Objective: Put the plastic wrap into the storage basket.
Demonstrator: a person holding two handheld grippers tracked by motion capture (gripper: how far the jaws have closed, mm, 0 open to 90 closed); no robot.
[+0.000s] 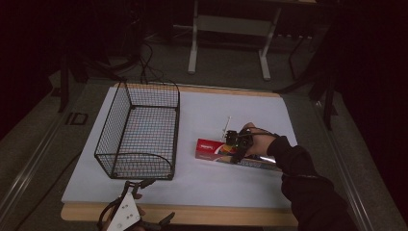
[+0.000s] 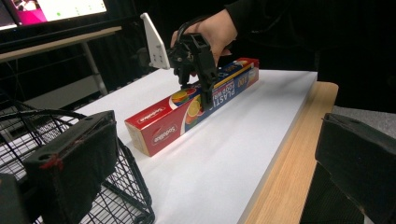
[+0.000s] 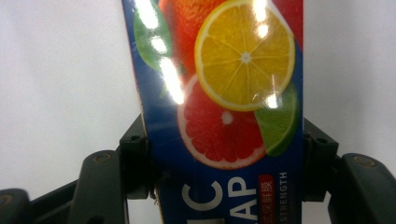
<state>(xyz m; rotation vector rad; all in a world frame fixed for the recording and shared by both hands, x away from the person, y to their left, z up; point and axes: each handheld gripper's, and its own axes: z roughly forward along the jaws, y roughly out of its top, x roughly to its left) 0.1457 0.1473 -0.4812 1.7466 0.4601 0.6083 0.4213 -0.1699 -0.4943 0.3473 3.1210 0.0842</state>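
Nearest to me in the high view is my left gripper [image 1: 136, 188], held low at the table's front edge just in front of the wire basket [image 1: 139, 132], its jaws spread apart with nothing between them. The basket stands upright on the white table sheet [image 1: 207, 183], left of centre. To its right lies the plastic wrap box [image 1: 226, 149], flat on the sheet and well apart from the basket. My right gripper [image 1: 235, 144] sits over the middle of the box, my right hand [image 1: 257, 142] behind it.

In the left gripper view, my own two black jaws rise wide apart at the bottom corners, released, with the basket's rim [image 2: 70, 116] behind the left one. Farther off, the box [image 2: 196, 105] lies lengthwise on the white sheet [image 2: 224, 154], red end toward me, and the right gripper [image 2: 198, 84] comes down on it from above, one jaw on each long side.

In the right gripper view, the box's [image 3: 224, 93] citrus print runs up between my jaws, which press against both of its long edges, clenched on the box. It rests on the white sheet [image 3: 60, 70].
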